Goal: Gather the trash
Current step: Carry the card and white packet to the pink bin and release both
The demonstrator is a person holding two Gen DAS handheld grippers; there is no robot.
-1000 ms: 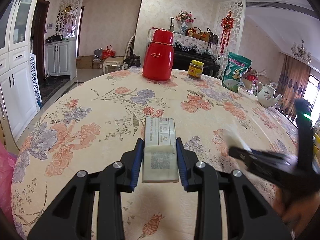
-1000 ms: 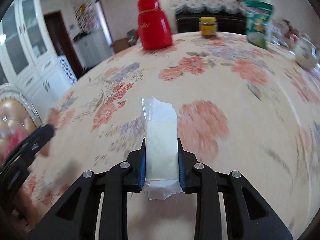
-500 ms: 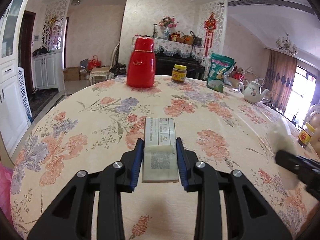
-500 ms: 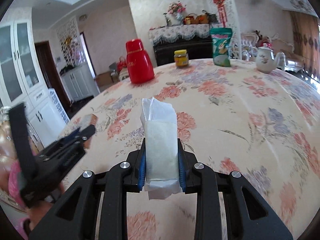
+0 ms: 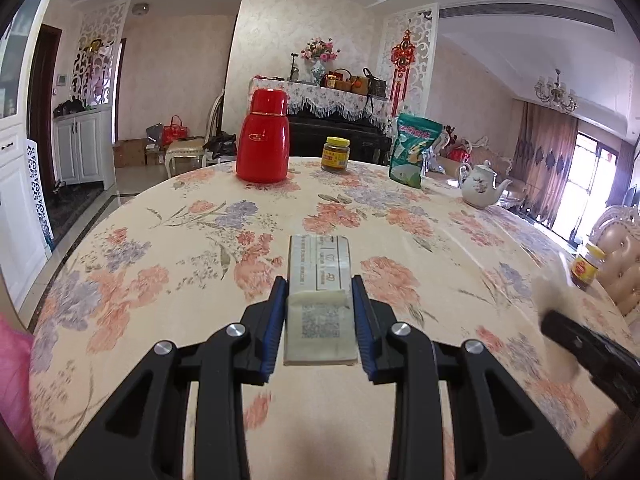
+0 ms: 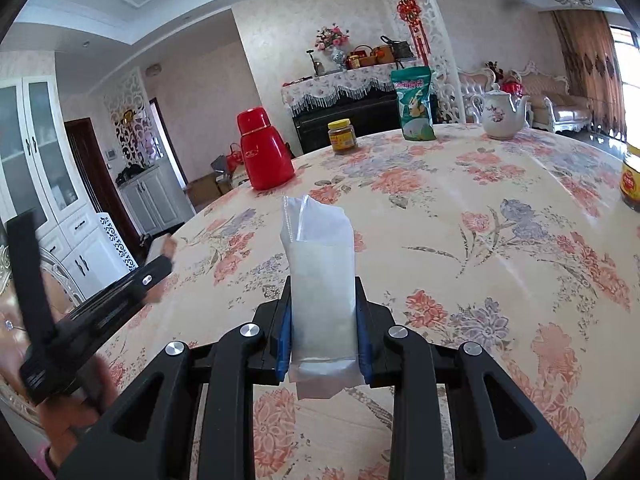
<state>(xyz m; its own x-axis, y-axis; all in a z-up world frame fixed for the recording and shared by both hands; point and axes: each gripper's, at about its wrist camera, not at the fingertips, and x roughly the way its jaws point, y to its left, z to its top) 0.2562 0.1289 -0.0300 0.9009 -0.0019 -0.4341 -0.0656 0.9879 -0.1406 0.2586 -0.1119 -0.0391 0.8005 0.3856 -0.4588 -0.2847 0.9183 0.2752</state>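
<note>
Left gripper (image 5: pixel 319 312) holds a flat, pale printed packet (image 5: pixel 320 296) bearing a square code patch; the blue pads press on both long edges, jaws narrow, the packet raised above the floral tablecloth (image 5: pixel 200 248). Right gripper (image 6: pixel 323 322) clamps a white, translucent plastic wrapper (image 6: pixel 322 280), standing upright between narrow jaws, its crumpled top projecting forward over the cloth. Background: red thermos (image 5: pixel 263 142), yellow-lidded jar (image 5: pixel 335 154), green pouch (image 5: pixel 414 150), white teapot (image 5: pixel 482 185), all well apart from both grippers.
</note>
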